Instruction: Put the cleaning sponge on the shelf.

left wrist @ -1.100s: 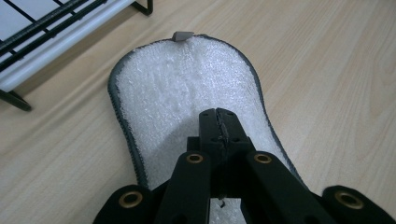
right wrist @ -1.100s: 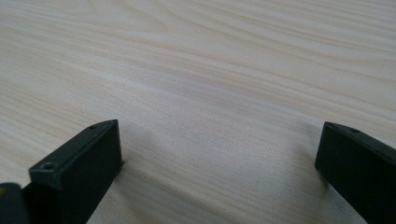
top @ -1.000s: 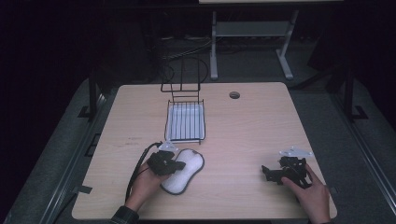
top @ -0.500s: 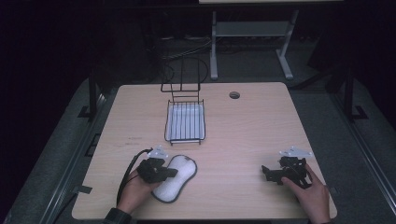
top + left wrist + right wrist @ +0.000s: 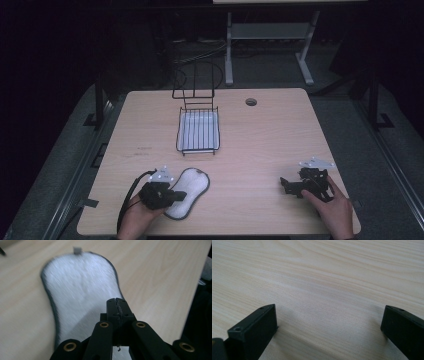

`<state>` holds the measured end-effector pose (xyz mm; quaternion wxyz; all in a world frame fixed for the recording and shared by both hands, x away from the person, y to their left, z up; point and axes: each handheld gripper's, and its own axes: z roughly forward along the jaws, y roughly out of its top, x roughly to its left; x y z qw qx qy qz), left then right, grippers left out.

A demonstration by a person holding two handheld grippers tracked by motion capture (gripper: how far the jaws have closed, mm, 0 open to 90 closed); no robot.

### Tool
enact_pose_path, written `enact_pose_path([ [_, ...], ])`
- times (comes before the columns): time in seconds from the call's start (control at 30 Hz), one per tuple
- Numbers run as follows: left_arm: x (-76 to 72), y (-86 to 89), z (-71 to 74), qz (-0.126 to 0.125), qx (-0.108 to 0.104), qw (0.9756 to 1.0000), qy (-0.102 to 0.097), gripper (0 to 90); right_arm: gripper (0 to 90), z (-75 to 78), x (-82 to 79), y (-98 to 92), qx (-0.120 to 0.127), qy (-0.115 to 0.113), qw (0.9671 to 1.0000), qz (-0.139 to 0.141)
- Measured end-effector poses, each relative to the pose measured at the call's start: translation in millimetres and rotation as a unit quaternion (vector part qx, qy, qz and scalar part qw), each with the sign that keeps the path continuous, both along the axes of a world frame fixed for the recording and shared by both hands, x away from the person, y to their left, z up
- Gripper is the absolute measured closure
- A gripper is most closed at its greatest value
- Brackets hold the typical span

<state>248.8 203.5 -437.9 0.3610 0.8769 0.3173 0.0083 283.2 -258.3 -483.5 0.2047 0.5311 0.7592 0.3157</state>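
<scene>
Two grippers are seen low over a pale wooden table [image 5: 280,135], each held in a hand at the near edge. The left gripper [image 5: 172,196] is clenched on the near end of a white, dark-edged insole-shaped pad [image 5: 189,197]; in the left gripper view the jaws are pressed together over the pad [image 5: 82,290], which lies flat on the wood and stretches away from them, a small grey tab [image 5: 77,250] being seen at its far end. The pad's surface is blurred there, so its texture can only be guessed at as fleecy. The right gripper [image 5: 287,186] is held well apart from the pad, near the right front corner, its jaws spread wide with bare wood between them. A black wire rack [image 5: 198,131] is stood near the table's middle, beyond the pad and apart from it, with a tall looped back and what seems a white liner on its floor. A small round hole [image 5: 251,102] is set in the tabletop to the right of the rack. Nothing is placed between the pad and the rack.
</scene>
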Motion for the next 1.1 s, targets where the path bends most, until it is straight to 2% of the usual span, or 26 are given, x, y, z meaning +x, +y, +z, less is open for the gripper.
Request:
enact_pose_path([
  [0.1,-7.1,1.1,-1.8,-0.003,0.002,1.0000,0.000,89.7,0.0,0.1,-0.1,0.1,0.000,0.001,1.0000,-0.001],
  [0.13,-14.2,2.5,-3.5,-0.003,0.001,1.0000,0.004,89.7,0.1,0.2,0.0,0.0,-0.001,0.001,1.0000,0.000],
  [0.2,-16.8,4.8,-5.3,-0.002,0.003,1.0000,0.008,89.8,0.0,0.1,0.0,0.0,-0.001,0.001,1.0000,0.000],
  [0.27,-17.0,7.3,-6.0,0.004,-0.003,0.9999,0.011,89.8,0.1,0.1,0.0,0.0,-0.001,0.001,1.0000,0.000],
  [0.5,-14.3,18.0,-4.9,0.015,0.006,0.9998,0.010,89.8,0.0,0.1,0.0,0.0,-0.001,0.001,1.0000,0.000],
  [0.97,-12.6,51.2,-1.8,0.054,0.020,0.9983,0.001,89.6,0.0,0.2,0.0,0.1,0.000,0.001,1.0000,0.000],
  [1.07,-12.8,51.6,-0.1,0.053,0.019,0.9984,-0.003,87.2,0.1,0.2,-0.1,0.1,0.000,0.001,1.0000,-0.001],
  [1.1,-12.9,51.4,2.0,0.054,0.015,0.9984,-0.008,83.4,0.0,0.2,0.0,0.1,0.000,0.001,1.0000,-0.001],
])
